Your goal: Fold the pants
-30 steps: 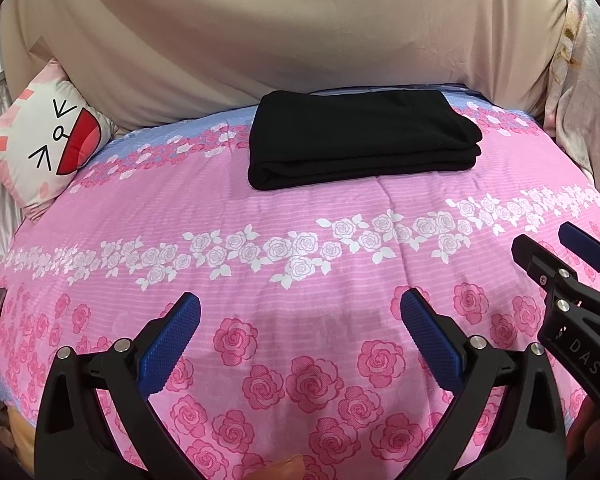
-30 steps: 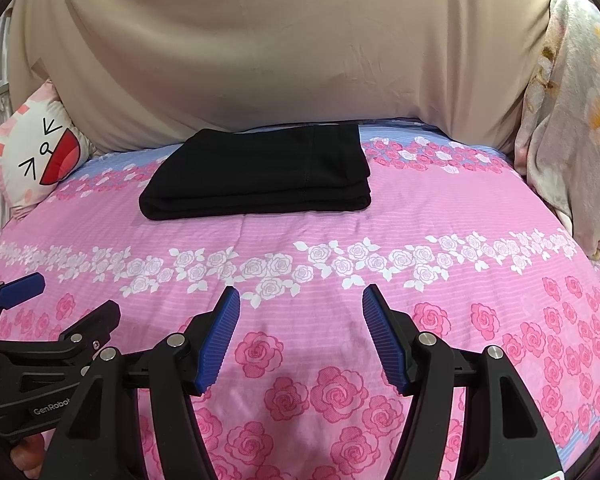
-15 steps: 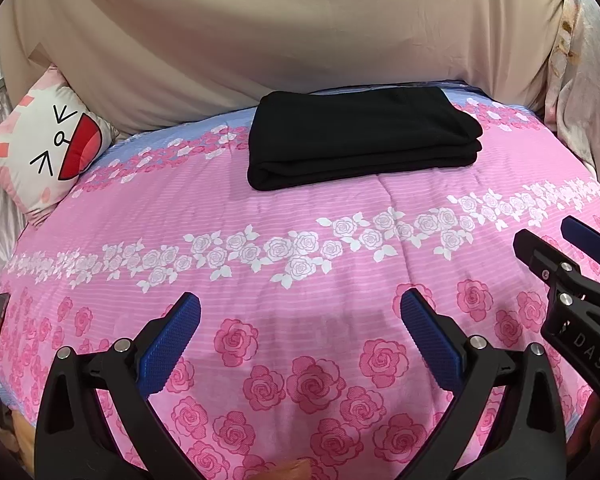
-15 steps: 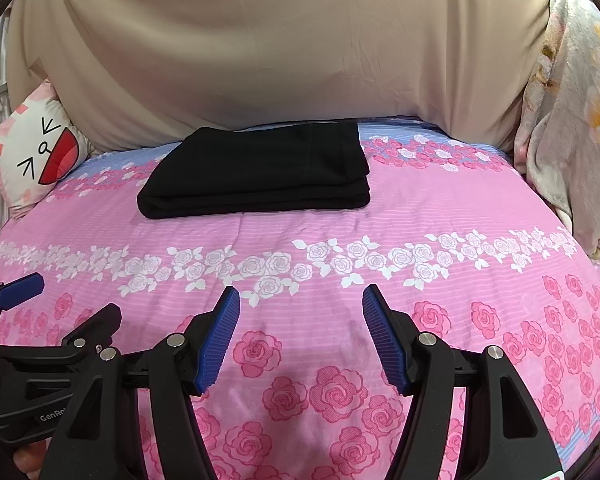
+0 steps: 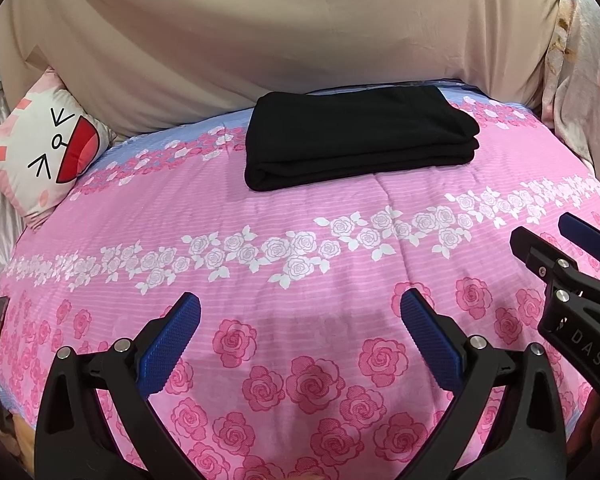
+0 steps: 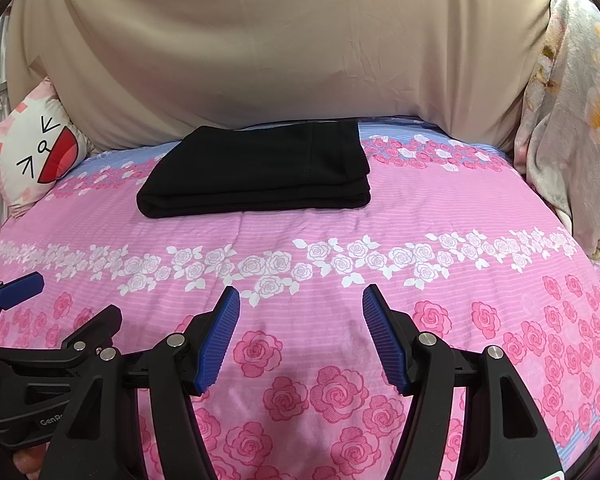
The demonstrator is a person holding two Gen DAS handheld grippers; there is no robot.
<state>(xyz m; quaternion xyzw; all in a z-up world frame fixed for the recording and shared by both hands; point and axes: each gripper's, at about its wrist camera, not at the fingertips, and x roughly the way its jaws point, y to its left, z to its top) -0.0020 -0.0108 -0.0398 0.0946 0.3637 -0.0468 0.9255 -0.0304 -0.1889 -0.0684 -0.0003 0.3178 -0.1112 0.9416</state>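
Pants of plain black knit fabric (image 5: 356, 136) lie folded into a thick, flat rectangle on the far side of the pink rose-printed bedspread (image 5: 300, 248), right up against the beige draped sheet (image 5: 284, 36) that rises behind the bed. Measured from that black bundle, my left gripper (image 5: 300, 340) hangs well short of it on the near side, blue pads spread wide with nothing between them — only printed roses below. My right gripper (image 6: 300, 334) hovers just as far back from the bundle, its jaws parted and empty too. A cartoon cat-face cushion (image 5: 44, 152) sits off to the bundle's left, and a pale floral blanket (image 6: 568, 136) hangs to its right.

Over the last second almost nothing has altered: the bundle has kept its shape and both of my hands have stayed put, released. I read that stillness as the fold being finished — layers stacked, edges roughly even, nothing left trailing.
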